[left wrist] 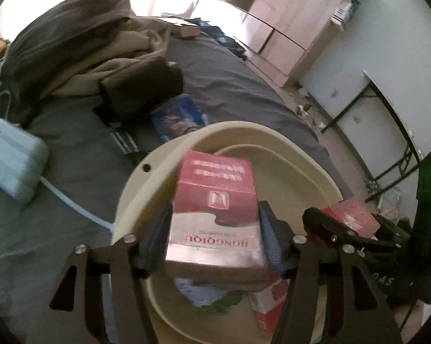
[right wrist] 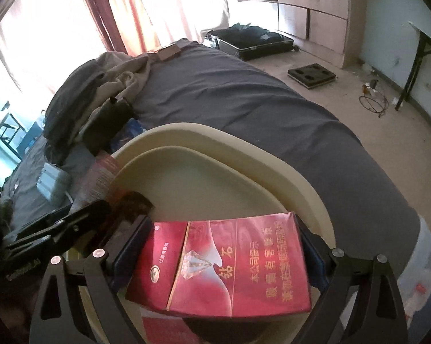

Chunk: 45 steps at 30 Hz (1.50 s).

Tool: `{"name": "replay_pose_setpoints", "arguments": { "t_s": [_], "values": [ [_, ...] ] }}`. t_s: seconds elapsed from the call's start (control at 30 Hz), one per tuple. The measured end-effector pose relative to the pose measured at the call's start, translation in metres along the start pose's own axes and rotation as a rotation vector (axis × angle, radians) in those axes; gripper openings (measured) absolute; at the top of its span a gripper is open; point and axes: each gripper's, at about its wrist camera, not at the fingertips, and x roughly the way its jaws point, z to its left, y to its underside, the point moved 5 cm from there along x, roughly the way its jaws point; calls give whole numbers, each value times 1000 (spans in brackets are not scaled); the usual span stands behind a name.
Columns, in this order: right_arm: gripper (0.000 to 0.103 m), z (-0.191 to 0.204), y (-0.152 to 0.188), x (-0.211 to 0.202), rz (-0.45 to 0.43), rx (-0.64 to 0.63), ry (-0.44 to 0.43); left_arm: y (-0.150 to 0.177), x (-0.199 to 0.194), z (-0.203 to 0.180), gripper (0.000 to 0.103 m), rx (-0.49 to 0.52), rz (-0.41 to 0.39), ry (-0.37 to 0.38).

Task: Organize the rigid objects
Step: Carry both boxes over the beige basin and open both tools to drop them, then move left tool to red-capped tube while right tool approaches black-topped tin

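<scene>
While over basin [left wrist: 186,143], both fingers [left wrist: 155,240] clamped.

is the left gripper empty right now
No, the left gripper is shut on a red and silver cigarette pack, held between its fingers above the cream basin.

Three red cartons [left wrist: 215,212] (two gripped), one cream basin [left wrist: 135,189], one blue packet [left wrist: 178,117]
</scene>
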Motion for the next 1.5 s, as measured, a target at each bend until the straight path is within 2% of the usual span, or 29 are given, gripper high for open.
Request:
{"name": "replay_pose_setpoints", "arguments": {
  "t_s": [0.03,0.07,0.13,0.23,0.4,0.57,0.63,0.7,0.8,0.83,0.9,0.97,1.03,1.13,1.2,1.3,1.5],
  "values": [
    [96,-1,1,-1,-8,-12,-3,-1,-4,2,76,-11,-17,1],
    [97,0,1,0,-9,-19,-5,-2,-7,2,86,-16,-29,7],
    [102,3,2,2,-13,-34,-25,-4,-16,2,92,-24,-56,37],
    [103,5,3,-5,-42,-47,-36,-6,-29,-1,103,-25,-86,67],
    [103,2,6,-36,-135,-24,-75,-9,-47,-15,103,26,-138,85],
    [103,-24,30,-113,-292,31,-21,-5,-55,-48,103,98,-134,168],
    [103,-47,50,-145,-339,76,61,-3,-59,-64,103,137,-139,180],
    [103,-68,73,-169,-356,120,142,0,-62,-81,103,169,-136,224],
    [103,-106,124,-209,-378,206,267,7,-67,-114,103,205,-127,338],
    [103,-123,149,-224,-374,258,335,10,-64,-132,103,207,-121,393],
    [103,-151,195,-247,-367,361,447,20,-54,-162,103,224,-73,453],
    [103,-173,237,-261,-348,435,537,43,-38,-205,103,323,0,495],
    [103,-190,278,-267,-322,481,611,66,-24,-242,103,424,30,478],
    [103,-211,312,-266,-316,526,639,94,3,-278,103,480,92,467],
    [103,-229,319,-262,-294,563,644,110,19,-292,103,517,137,447],
    [103,-235,321,-256,-298,579,594,129,31,-303,103,577,156,395],
    [103,-245,324,-262,-290,584,587,135,38,-305,103,589,183,374]
  ]
}}
